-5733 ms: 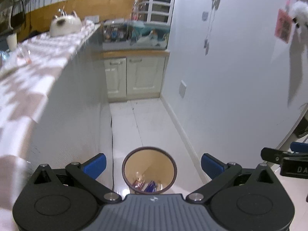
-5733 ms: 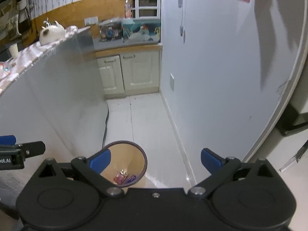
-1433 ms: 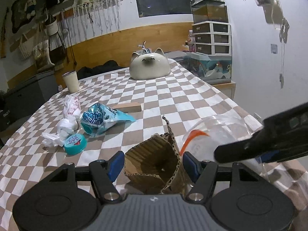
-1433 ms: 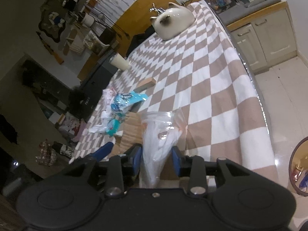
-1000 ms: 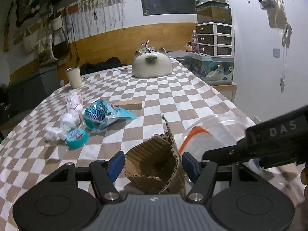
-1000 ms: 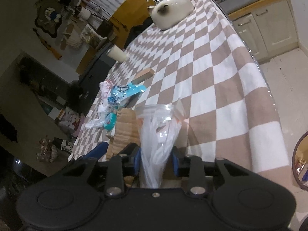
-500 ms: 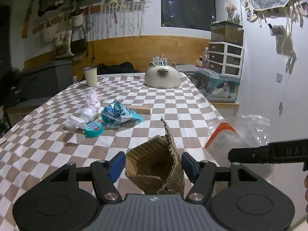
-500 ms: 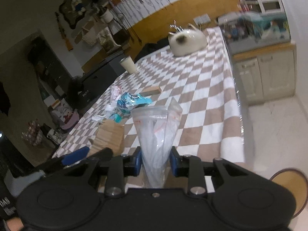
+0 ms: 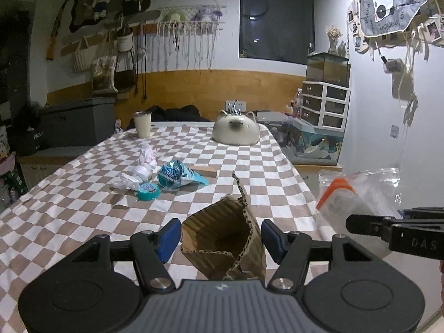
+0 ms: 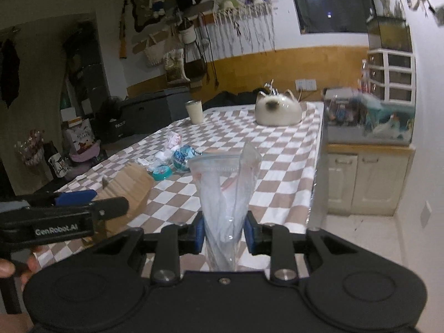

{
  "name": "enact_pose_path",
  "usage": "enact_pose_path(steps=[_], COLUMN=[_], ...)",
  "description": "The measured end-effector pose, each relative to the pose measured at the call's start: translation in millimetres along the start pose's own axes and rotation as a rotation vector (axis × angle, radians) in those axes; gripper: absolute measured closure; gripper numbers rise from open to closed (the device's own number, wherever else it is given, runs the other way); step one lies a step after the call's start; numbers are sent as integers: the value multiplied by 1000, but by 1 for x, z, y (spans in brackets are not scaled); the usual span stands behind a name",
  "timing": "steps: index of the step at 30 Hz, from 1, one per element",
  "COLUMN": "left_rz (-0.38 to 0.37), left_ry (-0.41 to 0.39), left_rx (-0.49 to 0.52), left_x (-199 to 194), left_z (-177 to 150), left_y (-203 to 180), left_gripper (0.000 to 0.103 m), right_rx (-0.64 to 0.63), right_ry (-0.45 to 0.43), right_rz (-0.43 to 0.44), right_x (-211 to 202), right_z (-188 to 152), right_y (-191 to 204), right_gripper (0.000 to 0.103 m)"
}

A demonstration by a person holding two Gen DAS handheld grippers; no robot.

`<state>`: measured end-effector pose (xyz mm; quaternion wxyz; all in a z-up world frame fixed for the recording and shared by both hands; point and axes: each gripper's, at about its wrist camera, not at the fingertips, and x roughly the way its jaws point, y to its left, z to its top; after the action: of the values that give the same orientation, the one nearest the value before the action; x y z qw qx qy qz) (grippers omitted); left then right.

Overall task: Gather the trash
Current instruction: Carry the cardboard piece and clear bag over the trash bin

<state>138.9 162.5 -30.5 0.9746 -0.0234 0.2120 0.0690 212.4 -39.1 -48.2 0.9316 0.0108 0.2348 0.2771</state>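
Observation:
My left gripper [image 9: 221, 237] is shut on a torn piece of brown cardboard [image 9: 222, 230] and holds it above the near end of the checkered table [image 9: 83, 211]. My right gripper [image 10: 224, 231] is shut on a clear plastic bag [image 10: 226, 188] with an orange strip, held off the table's right edge; the bag also shows in the left wrist view [image 9: 358, 194]. More trash lies mid-table: a blue snack wrapper [image 9: 177, 176], a teal round lid [image 9: 148, 190], crumpled white paper [image 9: 130, 179] and a pink-white wrapper [image 9: 148, 155].
A cat-shaped ceramic pot [image 9: 236, 130] and a paper cup [image 9: 142, 124] stand at the table's far end. A small wooden block [image 9: 205, 169] lies by the wrapper. Cabinets [image 10: 366, 177] and a fish tank [image 10: 369, 122] stand beyond the table's right edge.
Both grippers have risen and pulled back from the table with the cardboard and bag still held. The views now look more level across the table.

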Motion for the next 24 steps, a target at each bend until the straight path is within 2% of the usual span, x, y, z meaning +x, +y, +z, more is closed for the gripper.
enact_pose_path(steps=[7, 13, 19, 24], left_rz=[-6, -41, -98, -164], left_ry=[-33, -51, -74, -61], left_rx=[13, 30, 52, 79], left_x=[-25, -31, -29, -17], left_z=[1, 2, 6, 4], left_y=[-18, -47, -89, -132], left_gripper=[39, 39, 40, 39], right_rx=[-20, -8, 14, 46], right_ry=[-41, -68, -90, -103], right_rz=[-39, -81, -153, -220], right_x=[-32, -58, -85, -106], right_z=[-1, -3, -9, -17], right_y=[-6, -25, -59, -95], right_gripper=[74, 74, 74, 74])
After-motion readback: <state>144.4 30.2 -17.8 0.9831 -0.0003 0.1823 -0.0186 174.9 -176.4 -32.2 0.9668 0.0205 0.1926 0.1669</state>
